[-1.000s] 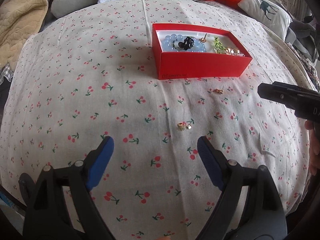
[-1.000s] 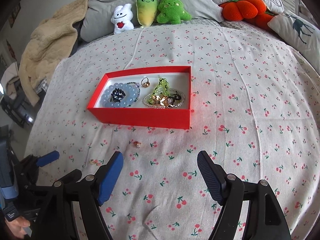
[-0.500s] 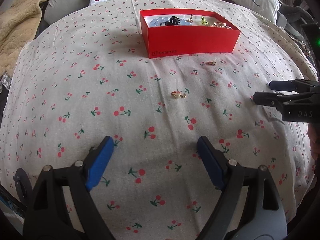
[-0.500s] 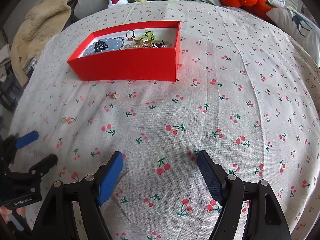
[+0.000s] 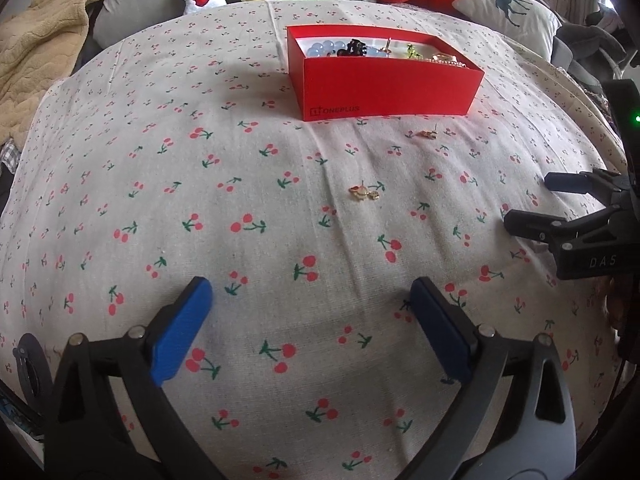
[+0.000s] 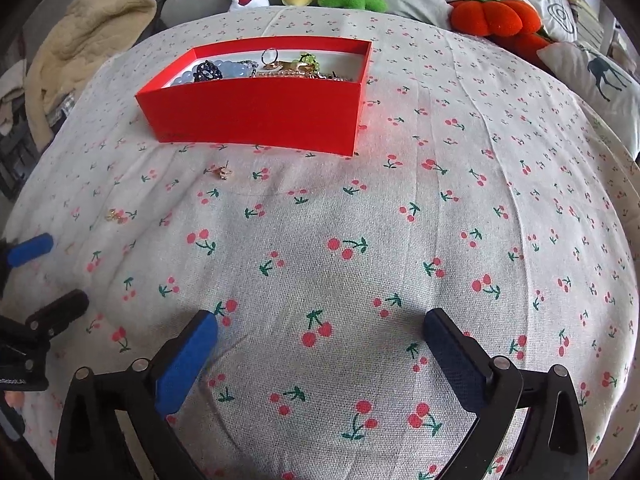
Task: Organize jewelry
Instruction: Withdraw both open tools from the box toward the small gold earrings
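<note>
Left wrist view, box: red box (image 5: 384,80) holds most jewelry.
Left out: two gold earrings (image 5: 364,192) (image 5: 427,133) on the bedspread (image 5: 240,184).
Grippers: left gripper (image 5: 312,320) and right gripper (image 6: 320,344) wide open, empty.

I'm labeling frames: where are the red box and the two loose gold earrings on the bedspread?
red box (image 5: 384,84): left wrist view, on its front wall.
near earring (image 5: 364,192): left wrist view, on its gold body.
far earring (image 5: 427,133): left wrist view, on its gold body.

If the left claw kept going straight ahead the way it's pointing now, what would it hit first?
Probably the gold earring lying on the bedspread ahead of the open left claw; the red box sits farther on. Depth is uncertain.
</note>
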Tool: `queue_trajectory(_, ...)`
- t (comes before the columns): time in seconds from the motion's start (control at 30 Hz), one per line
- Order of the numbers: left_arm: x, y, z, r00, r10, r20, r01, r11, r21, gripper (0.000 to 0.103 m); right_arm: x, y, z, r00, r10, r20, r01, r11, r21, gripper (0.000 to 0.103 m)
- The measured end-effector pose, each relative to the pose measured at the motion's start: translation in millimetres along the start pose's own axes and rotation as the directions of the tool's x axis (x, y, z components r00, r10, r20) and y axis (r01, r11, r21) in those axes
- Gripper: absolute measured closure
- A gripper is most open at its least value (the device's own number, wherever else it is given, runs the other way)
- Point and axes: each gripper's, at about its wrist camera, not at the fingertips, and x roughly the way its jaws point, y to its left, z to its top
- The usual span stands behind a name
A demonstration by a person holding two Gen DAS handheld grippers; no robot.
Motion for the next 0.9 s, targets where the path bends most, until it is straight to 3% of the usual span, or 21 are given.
queue_trajectory(0.23,2.4,-12.1,15.8,0.996,-0.089,0.026,0.089,0.996,0.016,0.043,1.3,0.9,0.4,1.0,-0.009,0.009,0.009,1.0,-0.01,0.0)
queue_trajectory(0.43,13.2,-15.5,27.2,0.994,-0.108,0.026,0.109,0.994,-0.012,0.063,-0.8,1.8,-2.4,1.0,-0.006,0.022,0.006,1.0,-0.012,0.0)
queue_trajectory(0.67,18.2,-19.5,32.2,0.996,-0.079,0.033,0.079,0.997,-0.014,0.074,-1.2,3.2,-2.1,1.0,-0.004,0.024,0.005,1.0,-0.022,0.0)
queue_trajectory(0.8,19.8,-19.0,34.3,0.997,-0.073,0.036,0.074,0.997,-0.021,0.093,-0.4,3.0,-0.8,1.0,-0.005,0.024,0.005,1.0,-0.026,0.0)
queue_trajectory(0.9,19.5,-16.2,35.0,0.996,-0.075,0.038,0.076,0.997,-0.032,0.096,0.1,3.3,0.5,1.0,-0.007,0.023,0.007,1.0,-0.028,0.0)
